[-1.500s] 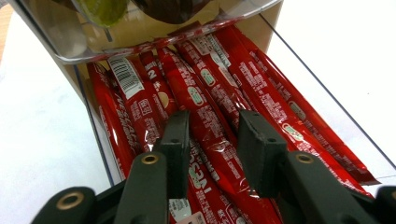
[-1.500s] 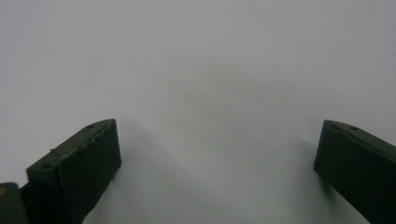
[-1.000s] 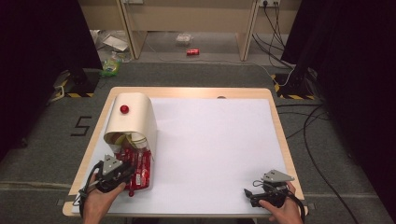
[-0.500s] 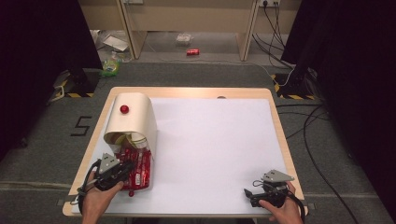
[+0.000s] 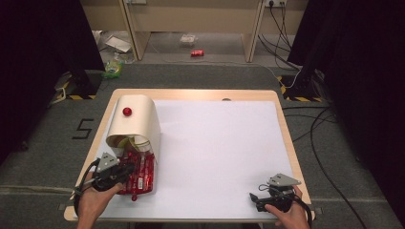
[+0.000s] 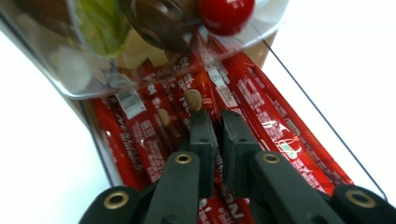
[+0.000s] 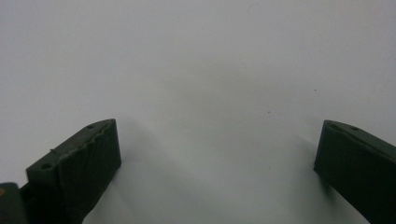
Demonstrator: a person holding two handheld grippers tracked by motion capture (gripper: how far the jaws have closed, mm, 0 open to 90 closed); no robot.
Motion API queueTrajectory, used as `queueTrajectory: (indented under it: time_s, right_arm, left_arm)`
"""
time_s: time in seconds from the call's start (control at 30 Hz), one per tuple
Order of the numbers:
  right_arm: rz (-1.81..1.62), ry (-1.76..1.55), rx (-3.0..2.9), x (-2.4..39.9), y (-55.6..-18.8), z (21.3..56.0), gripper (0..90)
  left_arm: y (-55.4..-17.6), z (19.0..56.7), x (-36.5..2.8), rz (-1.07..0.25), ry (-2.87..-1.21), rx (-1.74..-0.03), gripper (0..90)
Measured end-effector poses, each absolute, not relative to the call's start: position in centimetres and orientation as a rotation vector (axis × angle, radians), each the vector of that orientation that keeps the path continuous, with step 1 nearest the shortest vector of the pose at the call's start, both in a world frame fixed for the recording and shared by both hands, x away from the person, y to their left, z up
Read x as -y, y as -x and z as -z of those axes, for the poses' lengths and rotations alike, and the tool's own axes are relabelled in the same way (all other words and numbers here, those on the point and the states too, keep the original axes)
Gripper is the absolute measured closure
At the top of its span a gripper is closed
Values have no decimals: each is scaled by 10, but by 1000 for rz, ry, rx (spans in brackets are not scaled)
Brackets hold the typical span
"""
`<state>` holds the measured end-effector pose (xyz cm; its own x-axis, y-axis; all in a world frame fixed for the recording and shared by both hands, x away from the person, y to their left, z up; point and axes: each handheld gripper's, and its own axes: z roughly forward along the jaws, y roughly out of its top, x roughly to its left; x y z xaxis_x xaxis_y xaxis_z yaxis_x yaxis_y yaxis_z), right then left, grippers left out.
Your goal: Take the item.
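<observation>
at the worktop's (image 5: 229, 119) seven o'clock corner, the left gripper (image 6: 215, 126) nips a red snack stick (image 6: 219, 163).
its jaws have just closed, pinching one stick from the clear tray (image 5: 154, 171); sticks run lengthwise along the jaws toward twelve o'clock, under the tipped tan cover (image 5: 136, 119). right gripper (image 5: 267, 200) idles spread at five o'clock, well apart, on bare white sheet; cluttered floor beyond.

Tongs (image 6: 215, 123) pinched on (apparently) a red wrapper (image 6: 215, 163)
</observation>
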<state>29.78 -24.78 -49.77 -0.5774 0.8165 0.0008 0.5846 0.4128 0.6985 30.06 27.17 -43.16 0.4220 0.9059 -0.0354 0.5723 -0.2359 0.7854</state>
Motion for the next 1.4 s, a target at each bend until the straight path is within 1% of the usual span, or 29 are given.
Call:
queueTrajectory:
  time_s: [0.43, 0.57, 0.73, 0.83, 1.23, 1.4]
  right_arm:
    - [-951, -1212, -2332, 248, -298, 498, 6]
    - [-951, -1209, -2334, 248, -298, 498, 6]
    - [-950, -1206, -2335, 248, -298, 498, 6]
    - [-951, -1211, -2332, 248, -298, 498, 6]
    - [-950, -1206, -2334, 248, -298, 498, 6]
    - [-949, -1206, -2334, 248, -298, 498, 6]
  left_arm:
    - [-294, 422, -275, -534, -2014, -1193, 847]
    - [-291, 417, -274, -547, -2041, -1172, 850]
    - [-285, 418, -272, -519, -2034, -1151, 858]
    - [-281, 417, -271, -545, -2046, -1145, 859]
    - [-265, 409, -273, -552, -2045, -1102, 866]
    - [-256, 406, -283, -581, -2011, -1112, 867]
